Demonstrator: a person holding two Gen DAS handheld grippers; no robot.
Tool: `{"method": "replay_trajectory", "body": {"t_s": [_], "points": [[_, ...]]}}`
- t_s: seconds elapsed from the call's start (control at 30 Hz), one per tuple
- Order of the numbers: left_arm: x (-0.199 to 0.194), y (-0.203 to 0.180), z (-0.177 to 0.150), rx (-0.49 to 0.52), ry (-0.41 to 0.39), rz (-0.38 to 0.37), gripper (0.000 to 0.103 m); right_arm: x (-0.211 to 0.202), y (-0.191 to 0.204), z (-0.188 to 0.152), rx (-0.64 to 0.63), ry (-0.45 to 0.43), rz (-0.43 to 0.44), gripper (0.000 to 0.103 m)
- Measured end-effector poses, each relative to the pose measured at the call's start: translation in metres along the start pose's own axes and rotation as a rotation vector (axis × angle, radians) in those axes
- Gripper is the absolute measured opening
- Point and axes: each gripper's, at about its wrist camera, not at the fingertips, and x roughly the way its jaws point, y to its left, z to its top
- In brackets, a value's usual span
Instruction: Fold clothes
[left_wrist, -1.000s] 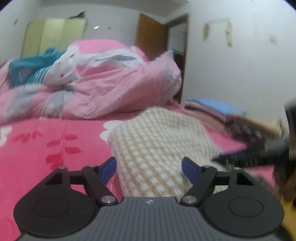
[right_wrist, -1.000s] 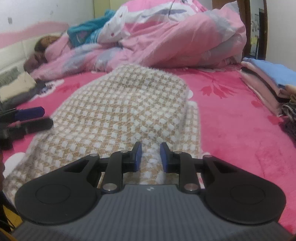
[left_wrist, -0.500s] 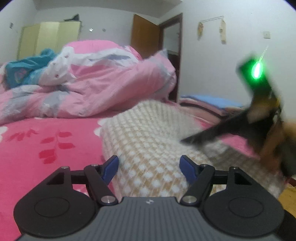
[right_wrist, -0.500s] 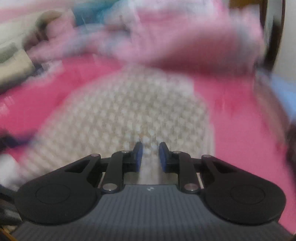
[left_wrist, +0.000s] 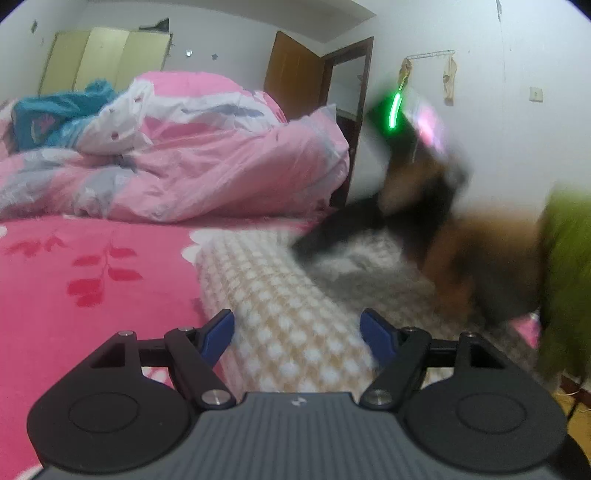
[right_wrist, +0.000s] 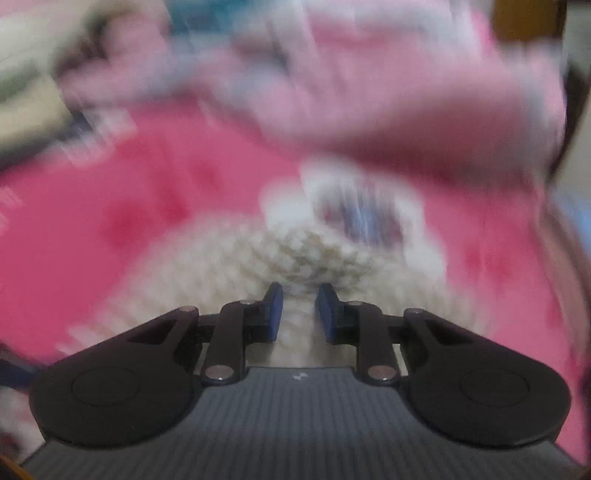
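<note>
Left gripper (left_wrist: 297, 334) sits low over the bed with its blue pads spread wide, and the checked beige-and-white knit (left_wrist: 291, 317) lies on the pink bedspread (left_wrist: 92, 280) right between them, though neither pad is pressing on it. Off to the right in that same view the right gripper shows up as a dark blur with a green light (left_wrist: 393, 110), carried by a hand and a green sleeve (left_wrist: 565, 266), a fold of the knit lifted under it. A rumpled pink duvet (left_wrist: 207, 166) is heaped behind.

Right wrist view is super smeared, but the right gripper (right_wrist: 300, 308) has its pads nearly together, pinching a bunched ridge of the knit (right_wrist: 301, 258) that humps up just ahead of the fingers.
</note>
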Motion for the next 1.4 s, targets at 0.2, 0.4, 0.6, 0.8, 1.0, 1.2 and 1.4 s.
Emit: {"method": "replay_trajectory", "body": {"t_s": [0.2,0.4,0.6,0.8,1.0,1.2,1.4], "points": [[-0.001,0.008,-0.001,-0.04,0.003,-0.025,0.077,-0.022,-0.007,0.022,0.073,-0.041,0.0,0.02],[0.002,0.01,-0.004,-0.068,0.01,-0.014,0.077,0.011,0.015,0.028,0.062,-0.031,0.124,0.02],[0.002,0.017,-0.005,-0.105,0.007,-0.035,0.078,0.01,0.025,0.049,0.026,0.008,0.157,0.02],[0.001,0.016,-0.008,-0.107,-0.003,-0.033,0.078,-0.019,0.072,0.084,-0.254,-0.026,0.202,0.019],[0.004,0.021,-0.009,-0.146,0.004,-0.042,0.079,0.043,0.061,0.055,-0.191,0.118,0.193,0.017],[0.001,0.013,-0.012,-0.115,-0.015,-0.027,0.079,0.018,0.114,0.088,-0.516,0.187,0.289,0.017],[0.001,0.01,-0.011,-0.107,-0.01,-0.018,0.079,0.054,0.175,0.059,-1.073,0.561,0.349,0.015]]}}
